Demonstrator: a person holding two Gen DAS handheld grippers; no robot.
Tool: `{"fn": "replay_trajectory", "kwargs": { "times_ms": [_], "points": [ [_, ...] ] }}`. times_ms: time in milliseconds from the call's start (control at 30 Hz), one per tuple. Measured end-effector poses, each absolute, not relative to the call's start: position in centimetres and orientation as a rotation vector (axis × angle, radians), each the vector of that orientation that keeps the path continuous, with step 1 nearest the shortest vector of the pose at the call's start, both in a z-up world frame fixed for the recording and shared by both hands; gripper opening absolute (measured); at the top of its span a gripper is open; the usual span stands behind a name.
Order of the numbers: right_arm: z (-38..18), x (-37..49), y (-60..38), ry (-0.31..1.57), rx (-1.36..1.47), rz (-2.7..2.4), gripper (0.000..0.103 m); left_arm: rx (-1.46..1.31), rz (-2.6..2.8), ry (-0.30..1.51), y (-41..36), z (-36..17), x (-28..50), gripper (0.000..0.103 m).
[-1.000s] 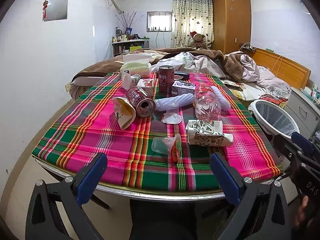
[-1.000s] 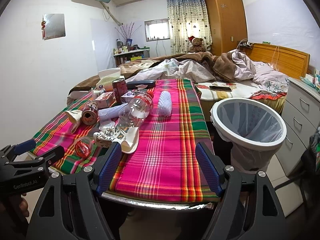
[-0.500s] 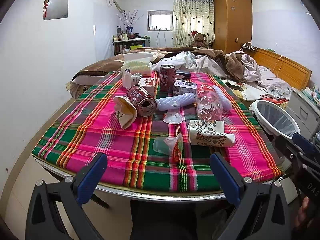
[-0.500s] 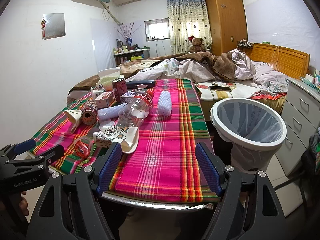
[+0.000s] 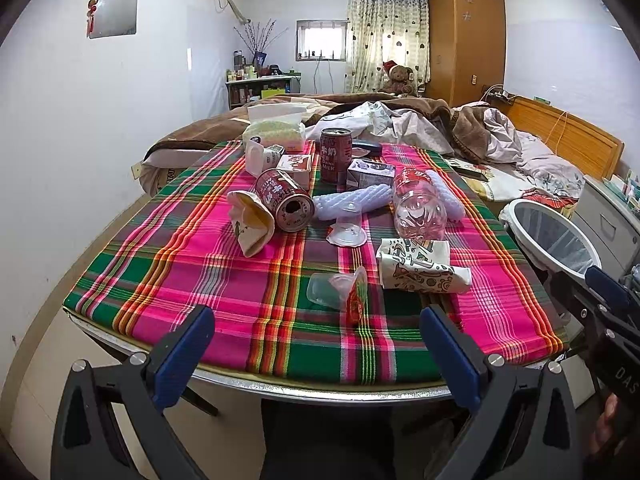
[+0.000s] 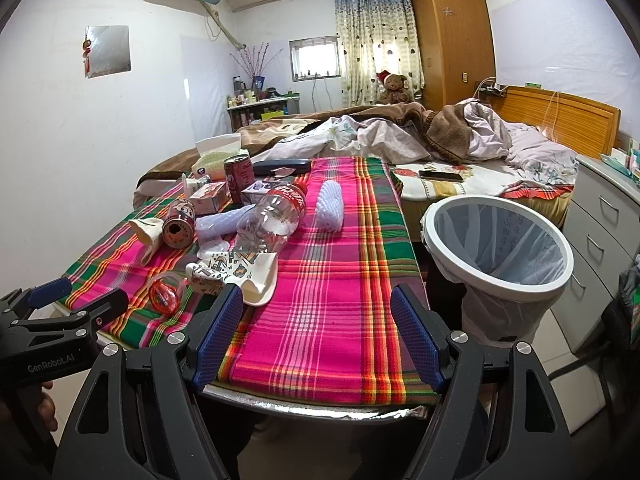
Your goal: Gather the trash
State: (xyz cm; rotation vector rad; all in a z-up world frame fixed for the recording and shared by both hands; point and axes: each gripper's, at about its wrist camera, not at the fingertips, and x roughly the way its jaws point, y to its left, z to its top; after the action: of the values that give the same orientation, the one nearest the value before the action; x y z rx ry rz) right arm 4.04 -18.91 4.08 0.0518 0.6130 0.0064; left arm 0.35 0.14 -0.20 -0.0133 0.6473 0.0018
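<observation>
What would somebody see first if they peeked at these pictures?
Probably the bright pink and green plaid tablecloth, with trash piled on its far half: a tipped red can and a clear bottle. Then the white trash bin, standing on the floor right of the table.

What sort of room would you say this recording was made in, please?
Most likely a lived-in bedroom: an unmade bed beside the table, a wooden wardrobe, and a teddy bear by the curtained window.
</observation>
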Motion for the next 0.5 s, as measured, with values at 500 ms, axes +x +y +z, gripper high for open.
{"fn": "replay_trajectory", "kwargs": {
  "times_ms": [500],
  "points": [
    [4.15, 4.15, -18.78, 0.612, 0.049, 0.005, 0.078, -0.011, -0.004, 0.658, 0.18, -0.31, 0.80, 0.103]
  ]
}}
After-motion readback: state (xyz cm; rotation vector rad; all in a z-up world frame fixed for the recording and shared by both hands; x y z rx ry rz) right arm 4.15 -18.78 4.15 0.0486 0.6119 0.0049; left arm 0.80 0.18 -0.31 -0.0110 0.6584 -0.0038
